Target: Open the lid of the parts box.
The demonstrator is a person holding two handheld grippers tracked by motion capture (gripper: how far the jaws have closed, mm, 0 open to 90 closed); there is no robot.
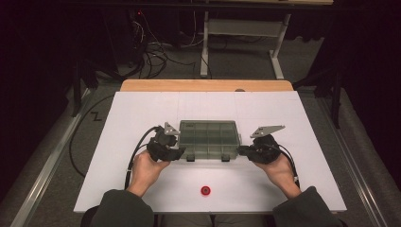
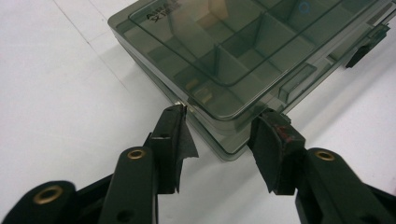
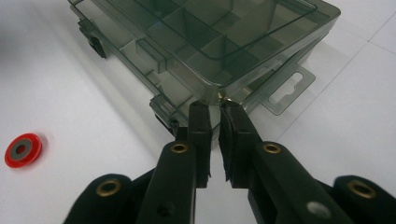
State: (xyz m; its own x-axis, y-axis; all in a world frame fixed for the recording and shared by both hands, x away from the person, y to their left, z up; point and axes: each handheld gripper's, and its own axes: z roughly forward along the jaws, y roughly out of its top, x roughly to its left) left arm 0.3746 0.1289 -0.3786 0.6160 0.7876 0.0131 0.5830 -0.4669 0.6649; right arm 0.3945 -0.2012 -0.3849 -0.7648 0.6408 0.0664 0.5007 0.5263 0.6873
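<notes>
Holding your left gripper (image 2: 219, 135) half open, you had its jaws straddling the near left corner of the clear compartment box (image 1: 208, 139), pads not pressing. Your right gripper (image 3: 215, 109) was almost closed, tips touching the box's right corner without gripping it. Both hands rested low on the white worktop (image 1: 142, 109), a red ring (image 1: 205, 190) lying nearer you.

On your table (image 1: 142, 113) the compartment box (image 1: 208, 138) lies at the middle, lid shut. Your left gripper (image 1: 178, 152) sits at its left near corner, your right gripper (image 1: 242, 150) at its right near corner. The washer (image 1: 205, 190) lies nearer you, before the box, between your 2 forearms.
</notes>
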